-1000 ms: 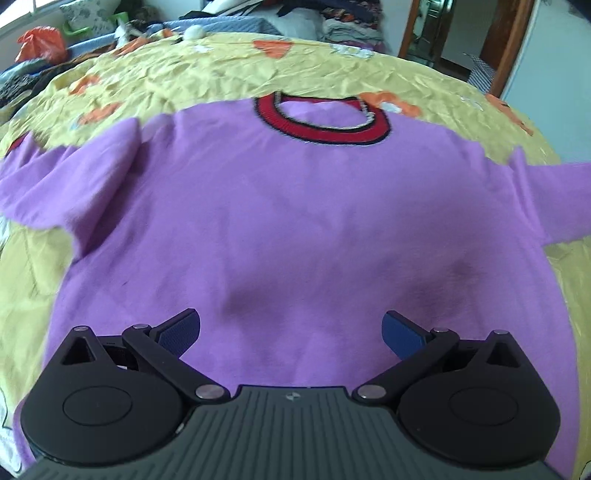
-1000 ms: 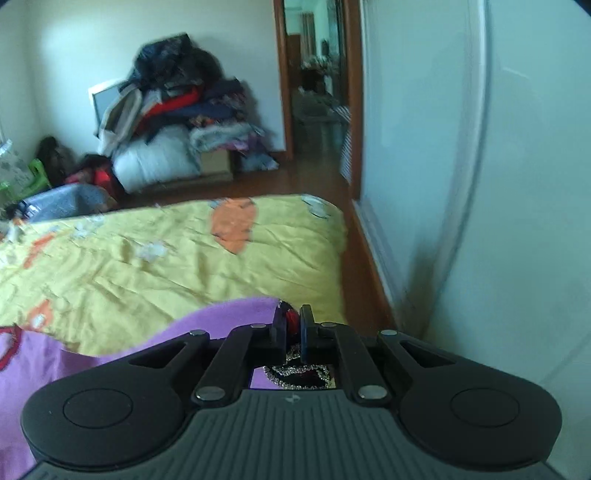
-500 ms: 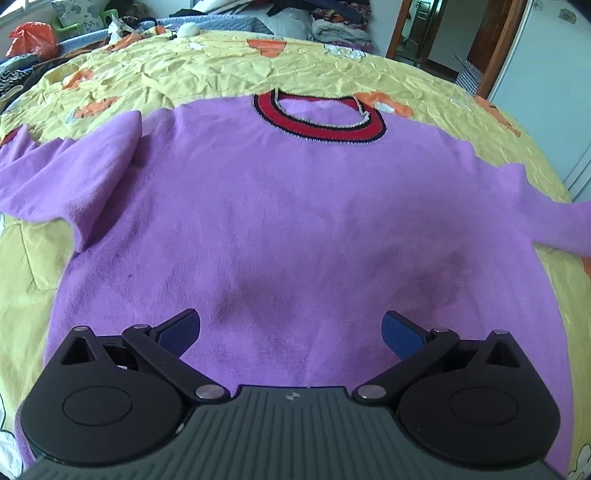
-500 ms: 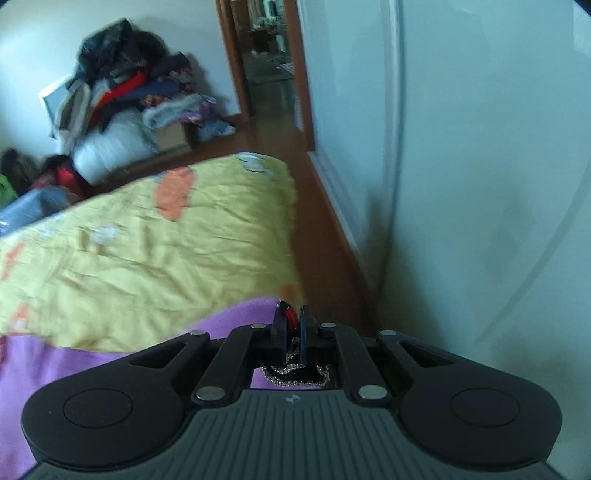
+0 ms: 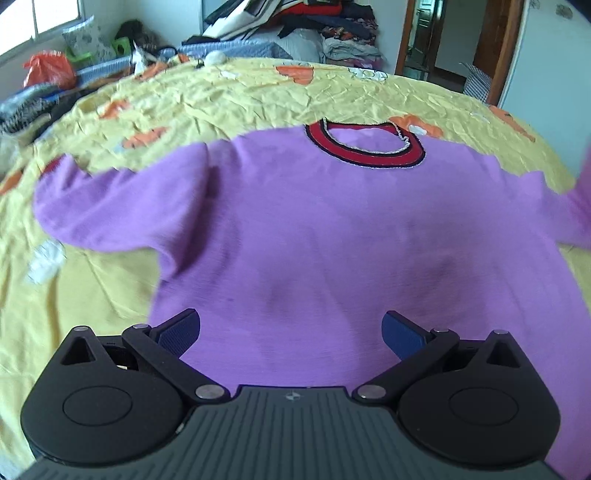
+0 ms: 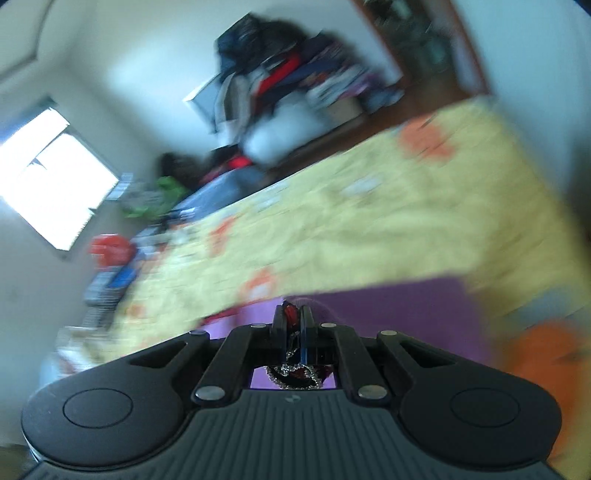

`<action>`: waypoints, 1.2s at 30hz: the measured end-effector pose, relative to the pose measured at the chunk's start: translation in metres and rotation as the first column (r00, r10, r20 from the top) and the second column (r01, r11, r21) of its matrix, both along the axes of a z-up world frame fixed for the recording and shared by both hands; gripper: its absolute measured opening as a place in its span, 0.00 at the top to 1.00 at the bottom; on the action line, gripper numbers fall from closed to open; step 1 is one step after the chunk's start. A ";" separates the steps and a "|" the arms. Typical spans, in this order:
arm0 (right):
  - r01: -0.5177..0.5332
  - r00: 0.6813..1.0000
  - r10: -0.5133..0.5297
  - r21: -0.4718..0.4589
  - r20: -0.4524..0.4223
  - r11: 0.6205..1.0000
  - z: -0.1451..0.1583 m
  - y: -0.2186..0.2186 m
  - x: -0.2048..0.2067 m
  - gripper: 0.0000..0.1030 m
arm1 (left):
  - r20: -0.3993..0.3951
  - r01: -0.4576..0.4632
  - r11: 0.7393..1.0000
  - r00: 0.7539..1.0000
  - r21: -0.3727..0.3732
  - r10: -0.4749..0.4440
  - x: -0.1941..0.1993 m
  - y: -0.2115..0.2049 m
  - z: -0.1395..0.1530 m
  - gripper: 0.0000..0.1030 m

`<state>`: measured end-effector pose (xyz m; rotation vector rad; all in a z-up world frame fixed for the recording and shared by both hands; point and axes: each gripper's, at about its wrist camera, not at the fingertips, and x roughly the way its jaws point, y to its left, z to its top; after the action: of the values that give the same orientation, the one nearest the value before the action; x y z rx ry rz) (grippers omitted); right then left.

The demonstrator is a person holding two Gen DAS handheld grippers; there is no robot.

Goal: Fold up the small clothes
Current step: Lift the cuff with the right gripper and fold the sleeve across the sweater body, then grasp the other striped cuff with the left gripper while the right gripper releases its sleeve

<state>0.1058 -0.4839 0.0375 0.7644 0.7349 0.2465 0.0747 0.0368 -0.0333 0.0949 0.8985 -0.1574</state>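
A purple sweater (image 5: 332, 229) with a red and black collar (image 5: 365, 147) lies spread flat on the yellow bedspread (image 5: 229, 96). Its left sleeve (image 5: 122, 210) lies out to the left. My left gripper (image 5: 291, 328) is open and empty, hovering over the sweater's lower body. My right gripper (image 6: 293, 321) is shut on the red and black cuff (image 6: 291, 314) of the right sleeve (image 6: 399, 314), holding it lifted; this view is tilted and blurred. In the left wrist view the raised sleeve shows as a purple blur (image 5: 580, 199) at the right edge.
Piles of clothes (image 5: 325, 33) stand beyond the bed's far edge, with an orange bag (image 5: 48, 68) at the far left. A doorway (image 5: 436, 40) and a white wall are at the right. A bright window (image 6: 55, 177) shows in the right wrist view.
My right gripper has swung and rolled to the left with the cuff in it, lifting the right sleeve. My left gripper has shifted left and tilted up, still open.
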 end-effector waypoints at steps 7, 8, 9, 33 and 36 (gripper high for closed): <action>-0.103 0.994 0.108 0.212 -0.009 0.972 -0.045 0.112 0.048 0.94 | 0.007 0.002 1.000 1.000 0.011 -0.002 -0.006 0.019 0.003 0.00; -0.108 0.993 0.115 0.218 -0.018 0.970 -0.055 0.128 0.055 0.94 | 0.000 -0.001 1.000 1.000 0.012 0.001 -0.006 0.022 0.002 0.00; -0.127 0.991 0.135 0.217 -0.023 0.968 -0.063 0.143 0.062 0.94 | -0.007 -0.004 1.000 1.000 0.013 0.004 -0.006 0.024 0.001 0.00; 0.055 0.991 -0.028 -0.205 0.132 0.977 -0.091 0.120 -0.107 0.06 | -0.347 -0.108 0.739 0.921 -0.665 -0.178 0.161 -0.037 -0.053 0.00; 0.073 0.985 -0.039 -0.204 0.170 0.976 -0.101 0.126 -0.116 0.06 | -0.370 -0.158 0.679 0.912 -0.717 -0.178 0.155 -0.040 -0.056 0.01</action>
<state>-0.0102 -0.3582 -0.0637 0.5561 0.5707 0.1755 0.2295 -0.0035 -0.0891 -0.7311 1.2002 -0.5649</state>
